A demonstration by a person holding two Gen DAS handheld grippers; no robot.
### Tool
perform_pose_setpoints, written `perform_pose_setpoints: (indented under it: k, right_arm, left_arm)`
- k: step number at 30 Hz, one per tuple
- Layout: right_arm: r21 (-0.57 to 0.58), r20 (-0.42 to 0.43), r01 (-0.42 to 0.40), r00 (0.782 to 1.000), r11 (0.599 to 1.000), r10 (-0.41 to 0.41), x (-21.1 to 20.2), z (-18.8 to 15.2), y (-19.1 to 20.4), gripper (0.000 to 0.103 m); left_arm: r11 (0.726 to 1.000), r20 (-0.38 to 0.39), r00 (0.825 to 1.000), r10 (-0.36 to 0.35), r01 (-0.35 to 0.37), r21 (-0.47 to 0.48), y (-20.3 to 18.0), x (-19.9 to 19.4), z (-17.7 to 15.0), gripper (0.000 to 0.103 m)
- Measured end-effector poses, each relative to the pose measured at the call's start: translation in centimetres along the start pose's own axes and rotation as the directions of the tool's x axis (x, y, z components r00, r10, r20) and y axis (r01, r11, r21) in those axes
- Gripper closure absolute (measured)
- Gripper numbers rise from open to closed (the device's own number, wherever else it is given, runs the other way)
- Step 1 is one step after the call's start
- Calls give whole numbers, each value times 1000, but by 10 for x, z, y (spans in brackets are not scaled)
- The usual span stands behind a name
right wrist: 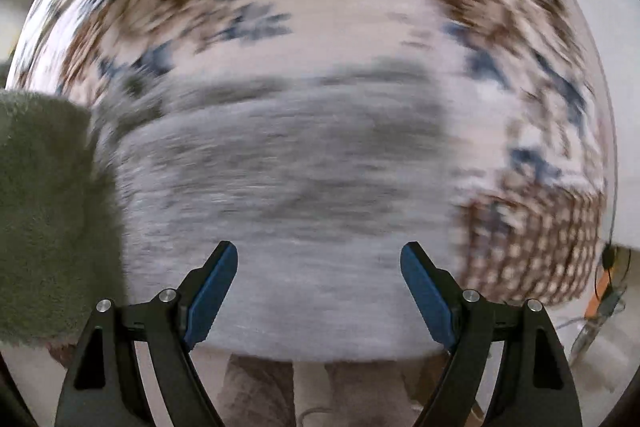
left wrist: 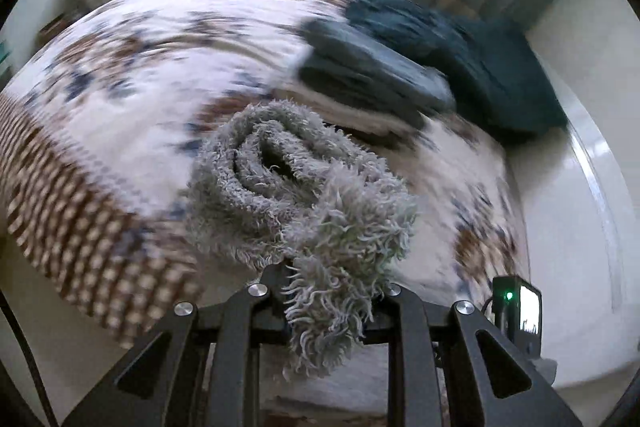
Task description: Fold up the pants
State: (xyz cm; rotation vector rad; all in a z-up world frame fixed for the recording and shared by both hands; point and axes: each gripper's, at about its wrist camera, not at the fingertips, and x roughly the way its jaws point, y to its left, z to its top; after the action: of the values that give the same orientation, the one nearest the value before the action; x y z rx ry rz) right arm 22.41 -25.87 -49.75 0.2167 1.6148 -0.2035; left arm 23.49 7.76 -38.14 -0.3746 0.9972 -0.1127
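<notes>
The pants are grey and fluffy. In the left wrist view my left gripper [left wrist: 326, 287] is shut on a bunched, rolled part of the grey fluffy pants [left wrist: 288, 183], held above the patterned bed; its fingertips are hidden in the fleece. In the right wrist view my right gripper [right wrist: 319, 255] is open and empty, its blue pads [right wrist: 214, 291] spread wide just above a flat grey part of the pants [right wrist: 288, 167] lying on the bed. More grey fleece [right wrist: 44, 207] hangs at the left. The view is blurred.
The bed has a white cover [left wrist: 168, 39] with brown and blue flowers and a checked border [left wrist: 80, 219]. A stack of dark folded clothes [left wrist: 372, 71] and a teal blanket [left wrist: 492, 67] lie at its far right. White floor [left wrist: 560, 207] lies to the right.
</notes>
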Motion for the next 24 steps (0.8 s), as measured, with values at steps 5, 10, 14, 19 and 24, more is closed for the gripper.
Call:
perform_pose_setpoints:
  k: [5,10,14,19,24]
  right_arm:
    - [129,8,61,998,990,-63,-4,-4,-116,17]
    - [233,-13,141,990,962,-142,13,-6,-208,17]
    - [301,-36,169,985,938,-166,30,-10,-262,17]
    - [360,-36,119,993,925,-113,38,-14,-298,17]
    - [360,25,-92,996,928,89,24,-17,-291,17]
  left_arm:
    - [986,-107,994,-38,55,159,-94,37,-27,85]
    - [955,-220,974,-46,107,275,-167,89,-69,85]
    - [924,-300,954,2,112,365,-204,135,-105,85]
    - [921,-407,910,73,95,378,-218,162,-131,76]
    - [950,-425,905,-29,157,269,-205,130,-113,7]
